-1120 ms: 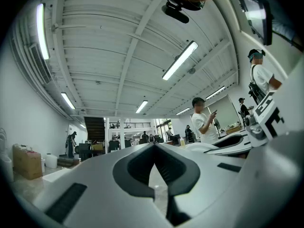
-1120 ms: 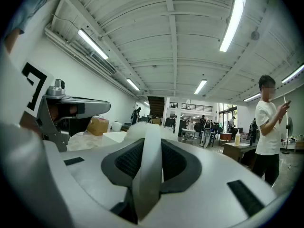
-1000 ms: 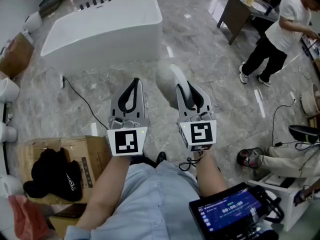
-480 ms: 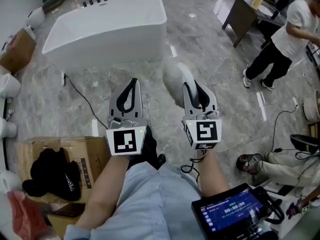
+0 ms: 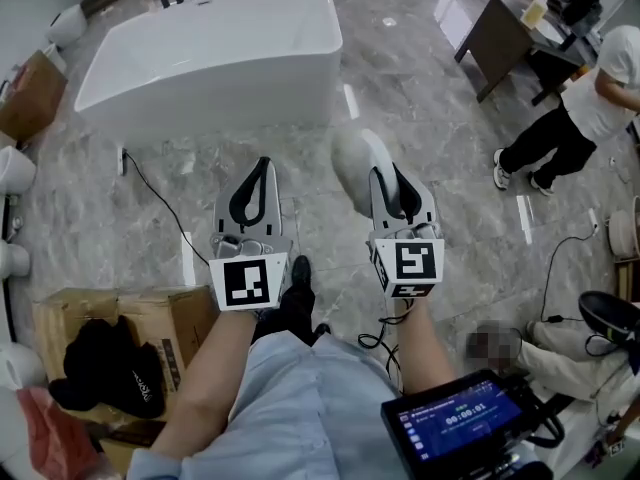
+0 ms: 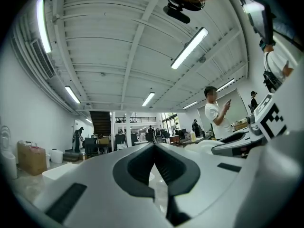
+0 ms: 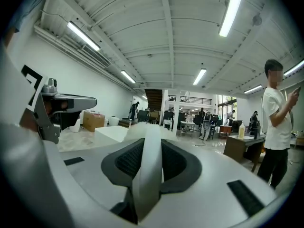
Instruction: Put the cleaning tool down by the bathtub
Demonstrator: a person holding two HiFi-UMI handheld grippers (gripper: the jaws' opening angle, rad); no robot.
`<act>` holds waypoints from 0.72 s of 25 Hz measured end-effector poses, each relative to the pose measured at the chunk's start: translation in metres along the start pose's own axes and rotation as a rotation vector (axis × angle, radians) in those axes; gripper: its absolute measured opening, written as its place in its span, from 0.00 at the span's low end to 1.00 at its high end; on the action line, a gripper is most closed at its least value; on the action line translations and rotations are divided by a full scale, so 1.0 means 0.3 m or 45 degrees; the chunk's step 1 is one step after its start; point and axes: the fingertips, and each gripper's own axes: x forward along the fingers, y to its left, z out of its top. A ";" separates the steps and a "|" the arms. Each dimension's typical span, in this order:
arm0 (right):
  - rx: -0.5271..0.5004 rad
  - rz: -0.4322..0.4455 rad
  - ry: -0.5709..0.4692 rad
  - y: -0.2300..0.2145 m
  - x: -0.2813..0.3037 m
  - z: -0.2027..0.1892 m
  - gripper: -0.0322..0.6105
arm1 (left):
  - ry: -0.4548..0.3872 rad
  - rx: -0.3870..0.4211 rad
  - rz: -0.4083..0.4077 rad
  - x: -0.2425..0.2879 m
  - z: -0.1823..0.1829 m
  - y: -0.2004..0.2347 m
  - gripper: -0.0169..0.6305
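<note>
My right claw [image 5: 388,180] grips the tool [image 5: 352,158], my left claw [image 5: 260,168] is closed and empty, and the tool is not down by the tub [image 5: 210,53] yet.

the polished grey marble floor [image 5: 420,108] fills the frame; a white bathtub [image 5: 210,53] stands on it at upper left, a cardboard box [image 5: 185,318] at lower left.
</note>
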 end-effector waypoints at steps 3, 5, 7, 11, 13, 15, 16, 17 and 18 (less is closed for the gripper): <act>0.011 -0.002 0.003 -0.032 0.145 0.014 0.21 | 0.003 -0.004 0.005 0.124 -0.029 0.067 0.05; 0.015 -0.008 -0.001 -0.044 0.235 0.026 0.21 | 0.018 -0.004 0.005 0.198 -0.059 0.114 0.05; 0.018 -0.016 -0.011 -0.057 0.321 0.044 0.21 | 0.023 -0.001 0.001 0.275 -0.084 0.160 0.05; 0.022 -0.033 -0.022 -0.066 0.460 0.084 0.21 | 0.001 0.006 -0.010 0.402 -0.088 0.248 0.05; 0.019 -0.044 -0.031 -0.073 0.510 0.113 0.21 | -0.013 0.013 -0.017 0.452 -0.077 0.284 0.05; 0.018 -0.055 -0.045 -0.087 0.552 0.139 0.21 | -0.016 0.018 -0.020 0.497 -0.074 0.309 0.05; 0.018 -0.058 -0.052 -0.095 0.573 0.148 0.21 | -0.017 0.017 -0.019 0.519 -0.074 0.320 0.05; 0.017 -0.059 -0.056 -0.102 0.593 0.156 0.21 | -0.019 0.015 -0.018 0.540 -0.076 0.329 0.05; 0.017 -0.059 -0.058 -0.108 0.610 0.163 0.21 | -0.018 0.019 -0.017 0.558 -0.080 0.338 0.05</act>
